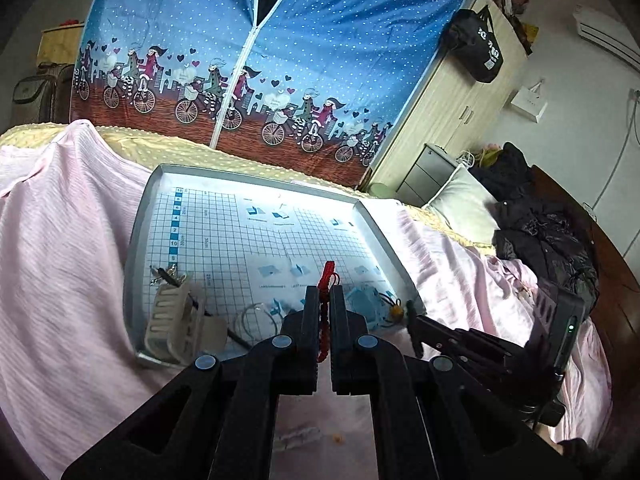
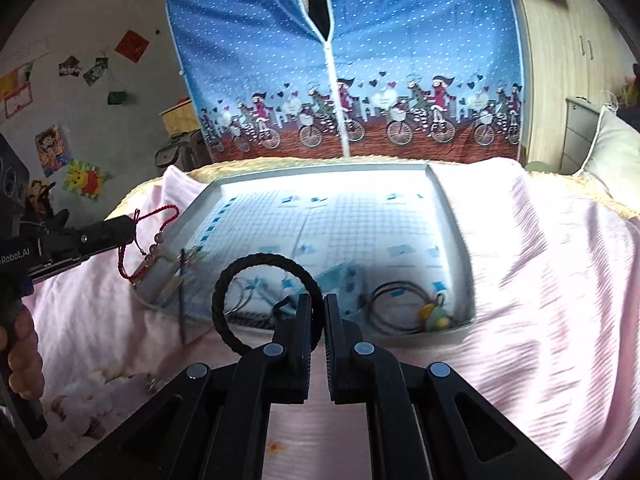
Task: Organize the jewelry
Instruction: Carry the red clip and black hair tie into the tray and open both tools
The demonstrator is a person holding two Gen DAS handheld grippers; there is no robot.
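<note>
Now the left gripper (image 1: 325, 294) has its jaws almost together, pinching a red cord bracelet (image 1: 325, 312) that hangs between them. Beyond its tips lies the metal tray (image 1: 138, 236) on the pink bed cover (image 1: 60, 220). Likewise the right gripper (image 2: 317, 300) is nearly closed, clamping a black braided ring (image 2: 218, 300) that stands up left of its fingers, just before the tray's near edge.

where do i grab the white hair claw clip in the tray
Grip the white claw clip across its ribbed body, coming down from above. It lies on its side in the tray's near left corner; the rim blocks a low approach from the left or the near side.
</note>
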